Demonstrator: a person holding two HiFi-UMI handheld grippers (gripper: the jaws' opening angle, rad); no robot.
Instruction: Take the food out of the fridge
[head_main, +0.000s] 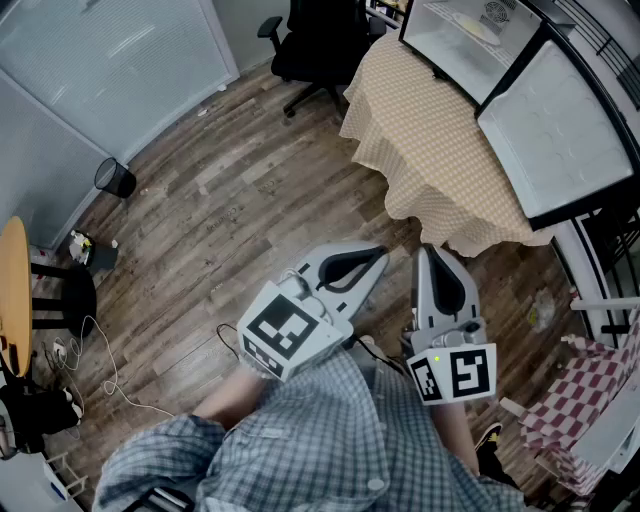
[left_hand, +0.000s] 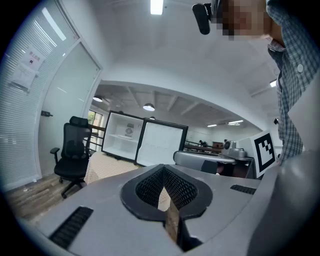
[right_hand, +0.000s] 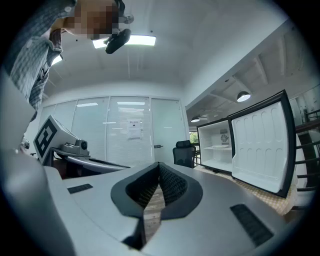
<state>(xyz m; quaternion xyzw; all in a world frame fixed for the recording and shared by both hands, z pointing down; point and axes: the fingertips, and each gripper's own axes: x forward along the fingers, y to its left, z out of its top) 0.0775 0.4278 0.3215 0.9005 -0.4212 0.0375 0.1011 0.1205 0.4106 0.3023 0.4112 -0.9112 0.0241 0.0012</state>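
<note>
A small white fridge stands on a table under a beige cloth, its door swung open. A pale plate of food lies on its shelf, also seen as a plate in the right gripper view. I hold both grippers close to my body, well short of the fridge, pointing roughly level toward it. My left gripper is shut with nothing in it. Beside it, my right gripper also has its tips together and holds nothing.
A black office chair stands left of the fridge table. A black bin sits by the glass partition, a round wooden table and cables at the left edge. A red checked cloth lies at lower right. Wooden floor stretches ahead.
</note>
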